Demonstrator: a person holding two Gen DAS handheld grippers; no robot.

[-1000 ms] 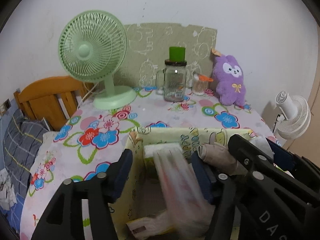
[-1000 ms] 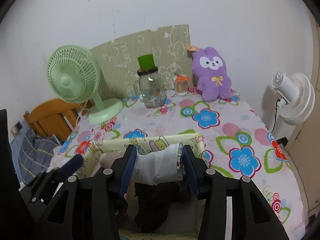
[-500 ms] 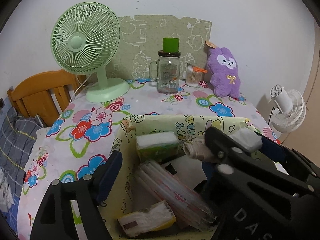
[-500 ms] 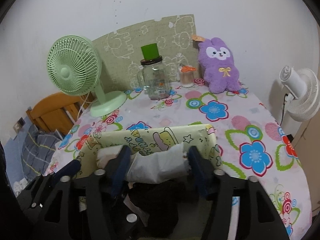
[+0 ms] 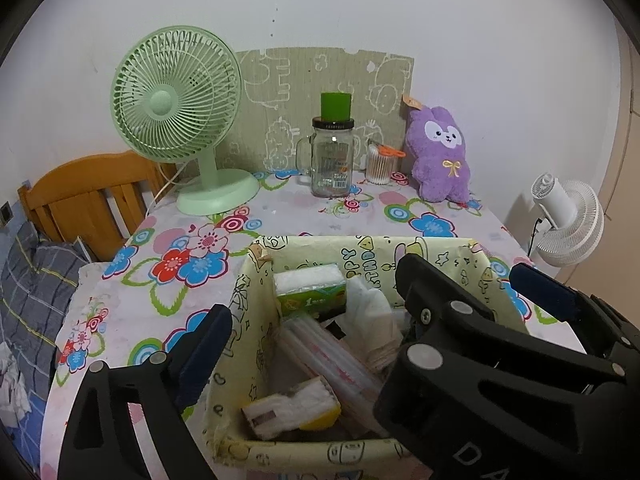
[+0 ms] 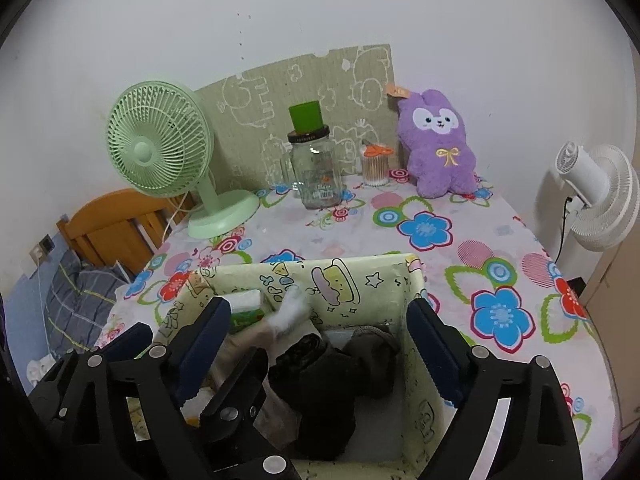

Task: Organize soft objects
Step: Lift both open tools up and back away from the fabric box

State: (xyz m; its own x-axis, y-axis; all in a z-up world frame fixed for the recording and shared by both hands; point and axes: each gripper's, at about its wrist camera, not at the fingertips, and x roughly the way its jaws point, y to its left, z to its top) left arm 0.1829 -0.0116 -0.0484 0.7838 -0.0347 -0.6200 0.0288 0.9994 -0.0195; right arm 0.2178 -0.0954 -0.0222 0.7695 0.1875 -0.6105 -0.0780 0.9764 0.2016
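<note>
Soft items: I have them all down in the yellow cartoon-print box, on the near part of the flowered tablecloth; none is in my tongs.
Left side of box: a green-and-white sponge pack leans on the far wall, a long clear wrapped bundle runs diagonally, and a white-and-yellow folded pack lies at the near wall.
Right side of box: a crumpled white cloth sits over dark rolled fabric; I'd judge these socks or similar, but can't tell.
Left gripper: jaws opening wide over the box with nothing pinched; its right finger is hidden behind the other tool.
Right gripper: jaws opening too, straddling the dark fabric without pressing it.
Why so: I read this as a release, both tools tipped down into the box.
Still out: the purple plush rabbit sits against the back wall, well apart from the box.
Bystanders: green fan, glass jar.
</note>
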